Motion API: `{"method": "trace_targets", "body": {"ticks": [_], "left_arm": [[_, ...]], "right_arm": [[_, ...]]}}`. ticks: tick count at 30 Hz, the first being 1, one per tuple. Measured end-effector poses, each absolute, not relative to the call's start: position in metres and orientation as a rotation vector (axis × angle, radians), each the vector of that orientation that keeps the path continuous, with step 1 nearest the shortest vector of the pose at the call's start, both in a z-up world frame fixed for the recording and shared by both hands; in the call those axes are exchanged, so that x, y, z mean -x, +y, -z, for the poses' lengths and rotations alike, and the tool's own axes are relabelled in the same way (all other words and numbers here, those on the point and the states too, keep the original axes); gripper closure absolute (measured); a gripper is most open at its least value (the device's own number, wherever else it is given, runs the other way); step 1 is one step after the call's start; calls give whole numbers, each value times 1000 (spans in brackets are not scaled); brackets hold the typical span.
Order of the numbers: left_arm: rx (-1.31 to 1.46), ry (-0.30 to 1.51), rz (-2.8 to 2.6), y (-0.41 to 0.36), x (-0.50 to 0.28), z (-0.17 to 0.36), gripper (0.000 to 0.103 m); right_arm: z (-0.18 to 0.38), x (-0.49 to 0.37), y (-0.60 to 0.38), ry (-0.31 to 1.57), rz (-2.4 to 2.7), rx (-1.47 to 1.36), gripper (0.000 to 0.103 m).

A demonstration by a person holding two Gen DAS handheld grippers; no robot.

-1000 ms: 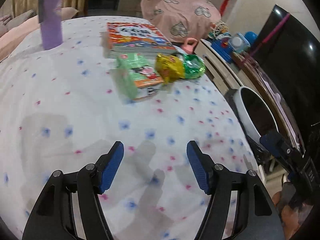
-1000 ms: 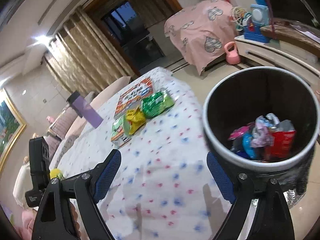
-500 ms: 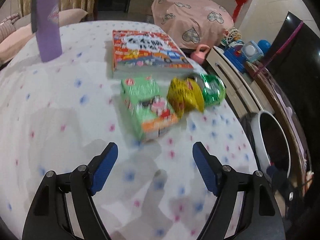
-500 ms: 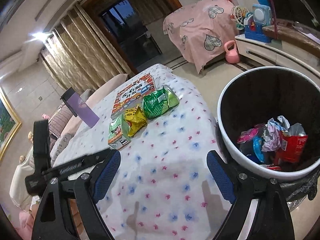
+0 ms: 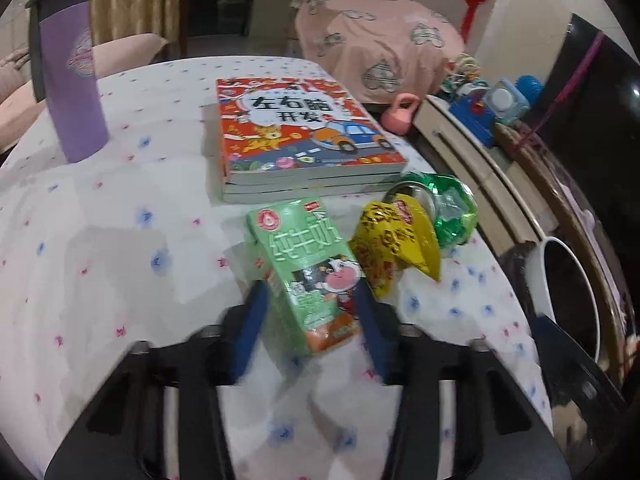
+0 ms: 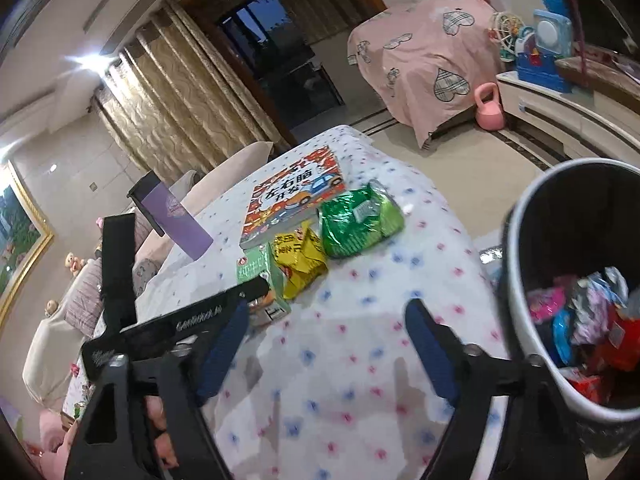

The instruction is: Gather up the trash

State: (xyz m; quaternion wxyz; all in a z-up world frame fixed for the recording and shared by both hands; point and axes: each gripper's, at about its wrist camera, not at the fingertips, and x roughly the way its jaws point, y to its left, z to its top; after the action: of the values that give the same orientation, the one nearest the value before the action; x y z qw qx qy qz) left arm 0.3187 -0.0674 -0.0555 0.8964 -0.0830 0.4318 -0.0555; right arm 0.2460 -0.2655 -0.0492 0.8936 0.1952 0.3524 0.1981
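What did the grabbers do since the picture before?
The left hand-held gripper moved up to the green milk carton and its jaws have just been closing around it. The right hand-held gripper narrowed slightly, empty. Books, wrappers and bin stayed put.

Dim indoor light, warm cast; one ceiling lamp (image 6: 82, 65) flares white with streaking glare at upper left of the right wrist view. Left tongs (image 5: 310, 322) smeared by motion blur, while the table (image 5: 120, 240) cloth carries soft grey shadows. Heavy fisheye bending and black vignette at all corners.
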Motion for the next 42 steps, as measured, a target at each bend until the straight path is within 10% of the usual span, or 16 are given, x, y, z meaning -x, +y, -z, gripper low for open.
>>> {"method": "trace_targets", "body": {"ticks": [9, 17, 20, 27, 35, 39, 42], "left_arm": [[191, 884, 193, -44, -298, 45, 103], [253, 931, 211, -15, -274, 51, 103], [263, 923, 202, -18, -273, 50, 87], [242, 910, 153, -49, -290, 50, 24], [175, 930, 40, -72, -323, 66, 24], [138, 906, 77, -75, -323, 64, 51], [97, 895, 98, -78, -315, 61, 52]], "right_arm": [[60, -284, -231, 775, -474, -354, 56], [69, -311, -208, 802, -486, -303, 67], [71, -316, -203, 807, -484, -283, 96], [52, -284, -230, 738, -490, -327, 102], [50, -257, -262, 743, -450, -335, 102], [55, -250, -270, 763, -422, -313, 102], [59, -245, -279, 773, -415, -334, 102]]}}
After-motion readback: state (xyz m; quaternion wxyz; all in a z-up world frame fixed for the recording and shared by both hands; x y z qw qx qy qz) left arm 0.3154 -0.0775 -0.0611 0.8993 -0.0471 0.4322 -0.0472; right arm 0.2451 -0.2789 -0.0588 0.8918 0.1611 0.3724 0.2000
